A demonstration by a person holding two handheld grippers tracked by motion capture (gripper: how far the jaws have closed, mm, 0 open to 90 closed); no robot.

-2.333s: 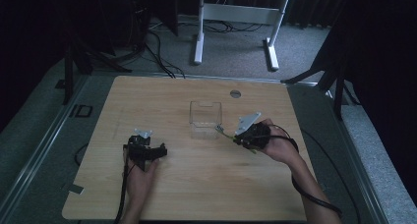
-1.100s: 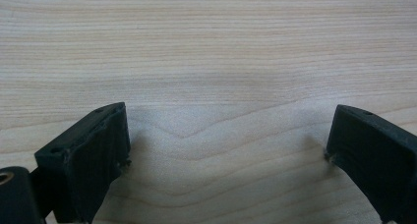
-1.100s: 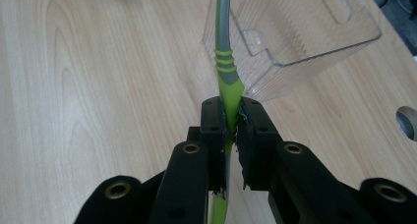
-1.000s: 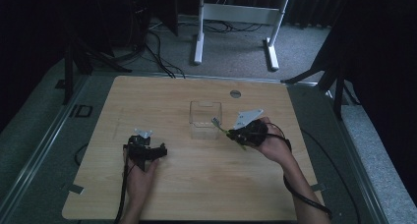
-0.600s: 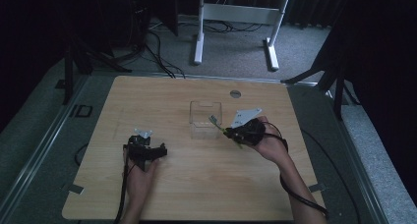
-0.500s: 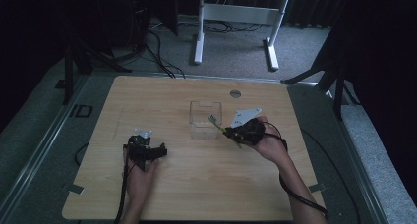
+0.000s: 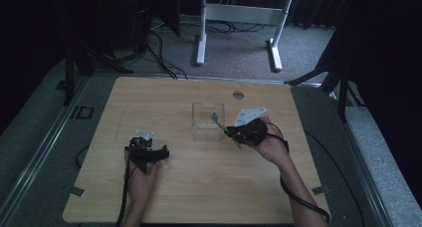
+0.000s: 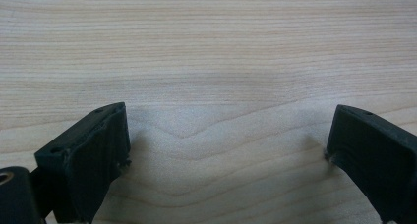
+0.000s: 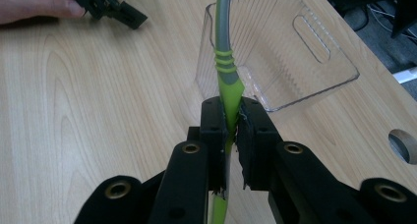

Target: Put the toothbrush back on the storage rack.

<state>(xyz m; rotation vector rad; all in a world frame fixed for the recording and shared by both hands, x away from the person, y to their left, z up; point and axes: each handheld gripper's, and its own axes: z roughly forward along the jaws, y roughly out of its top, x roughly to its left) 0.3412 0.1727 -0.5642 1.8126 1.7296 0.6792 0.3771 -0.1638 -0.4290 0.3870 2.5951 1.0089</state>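
At a wooden worktop (image 7: 199, 187), the right gripper (image 9: 230, 121) pinches the green handle of a green-and-grey utensil (image 9: 227, 71), jaws pressed tight against it. The utensil's grey end reaches up over the near rim of a clear plastic bin (image 9: 295, 52), which stands near the middle of the worktop, toward its far edge. Nearer the left edge, well apart from the bin, the left gripper (image 8: 226, 150) rests low over bare wood, its jaws spread wide with nothing between them.
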